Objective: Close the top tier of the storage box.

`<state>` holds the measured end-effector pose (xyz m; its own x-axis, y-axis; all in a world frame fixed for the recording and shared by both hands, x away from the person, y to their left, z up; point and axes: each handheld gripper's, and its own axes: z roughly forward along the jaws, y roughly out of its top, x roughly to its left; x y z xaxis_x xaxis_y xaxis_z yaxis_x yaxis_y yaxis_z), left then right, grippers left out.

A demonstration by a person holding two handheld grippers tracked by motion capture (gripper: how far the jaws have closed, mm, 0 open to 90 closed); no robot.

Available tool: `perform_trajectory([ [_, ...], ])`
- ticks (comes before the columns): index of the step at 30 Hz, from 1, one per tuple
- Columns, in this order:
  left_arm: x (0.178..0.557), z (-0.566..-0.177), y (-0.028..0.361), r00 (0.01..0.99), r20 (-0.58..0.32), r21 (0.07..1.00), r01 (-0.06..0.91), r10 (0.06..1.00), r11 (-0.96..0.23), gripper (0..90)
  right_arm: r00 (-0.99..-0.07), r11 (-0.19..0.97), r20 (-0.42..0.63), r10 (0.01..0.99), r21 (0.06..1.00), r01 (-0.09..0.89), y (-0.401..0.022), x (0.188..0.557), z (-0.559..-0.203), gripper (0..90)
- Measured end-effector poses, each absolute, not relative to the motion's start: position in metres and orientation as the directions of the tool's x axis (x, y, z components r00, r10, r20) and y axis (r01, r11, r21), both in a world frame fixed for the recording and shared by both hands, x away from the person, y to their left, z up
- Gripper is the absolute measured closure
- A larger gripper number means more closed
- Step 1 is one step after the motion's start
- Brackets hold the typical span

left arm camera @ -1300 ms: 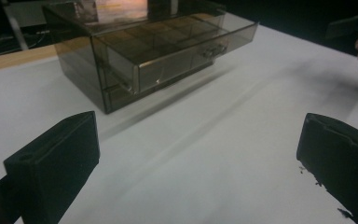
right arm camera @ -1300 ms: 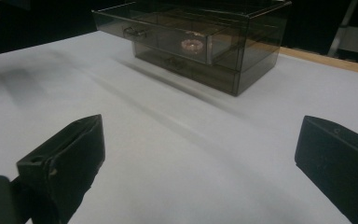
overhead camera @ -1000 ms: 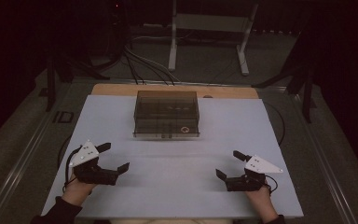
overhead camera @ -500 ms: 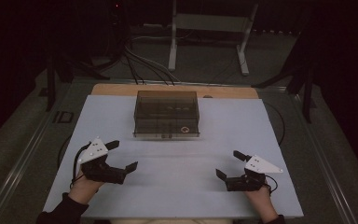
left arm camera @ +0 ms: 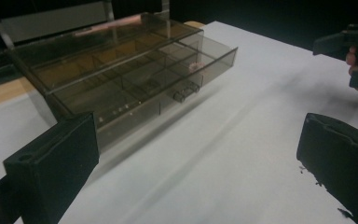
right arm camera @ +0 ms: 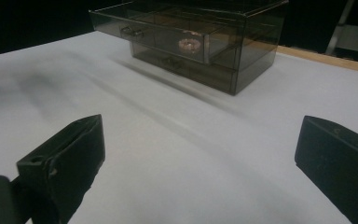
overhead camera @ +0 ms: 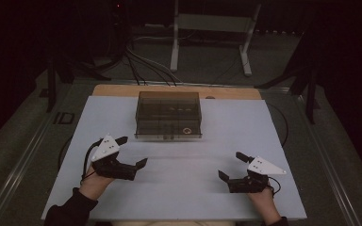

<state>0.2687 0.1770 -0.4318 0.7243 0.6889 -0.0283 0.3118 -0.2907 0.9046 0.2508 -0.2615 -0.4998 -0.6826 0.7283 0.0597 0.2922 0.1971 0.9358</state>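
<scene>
A smoky see-through drawer box [overhead camera: 168, 115] stands at the back middle of the white table top [overhead camera: 188, 160]. Its upper drawer is pulled out a little and holds a small ring [right arm camera: 189, 45], which also shows as a ring [left arm camera: 196, 66] in the left gripper view. My left gripper [overhead camera: 133, 150] hovers open at the front left, its jaws turned toward the box [left arm camera: 121, 79] and holding nothing. My right gripper [overhead camera: 230, 165] rests open at the front right, well short of the box [right arm camera: 191, 42], with nothing between its jaws.
A wooden strip [overhead camera: 122, 90] runs along the table's far edge behind the box. Past it are metal stand legs [overhead camera: 174, 47] and cables [overhead camera: 141, 66] on the dark floor. The other hand's gripper [left arm camera: 354, 51] appears at the top right of the left gripper view.
My left gripper has moved right and a bit forward, toward the box, still open. The right gripper has stayed put.
</scene>
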Motion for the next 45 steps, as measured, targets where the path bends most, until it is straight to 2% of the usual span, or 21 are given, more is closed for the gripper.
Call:
perform_trajectory([
  [16,0.284,-0.425,0.150,0.737,0.001,0.911,0.279,0.676,-0.305,0.0,-0.683,0.200,0.059,0.728,0.935,0.294,-0.262,0.251,-0.500,1.8],
  [22,0.285,-0.430,0.141,0.732,0.007,0.912,0.274,0.681,-0.305,0.0,-0.682,0.197,0.061,0.729,0.935,0.295,-0.262,0.251,-0.500,1.8],
  [27,0.287,-0.441,0.134,0.758,-0.037,0.906,0.300,0.651,-0.297,0.0,-0.683,0.199,0.060,0.728,0.935,0.294,-0.262,0.251,-0.500,1.8],
  [36,0.289,-0.458,0.125,0.763,0.010,0.877,0.304,0.647,-0.372,0.0,-0.685,0.200,0.059,0.726,0.935,0.292,-0.262,0.251,-0.500,1.8],
  [38,0.289,-0.461,0.123,0.759,0.025,0.878,0.295,0.651,-0.378,1.5,-0.684,0.199,0.060,0.727,0.935,0.294,-0.262,0.251,-0.500,1.8],
  [45,0.291,-0.465,0.123,0.740,0.050,0.883,0.281,0.671,-0.376,15.9,-0.686,0.199,0.060,0.725,0.936,0.292,-0.262,0.251,-0.500,1.8],
])
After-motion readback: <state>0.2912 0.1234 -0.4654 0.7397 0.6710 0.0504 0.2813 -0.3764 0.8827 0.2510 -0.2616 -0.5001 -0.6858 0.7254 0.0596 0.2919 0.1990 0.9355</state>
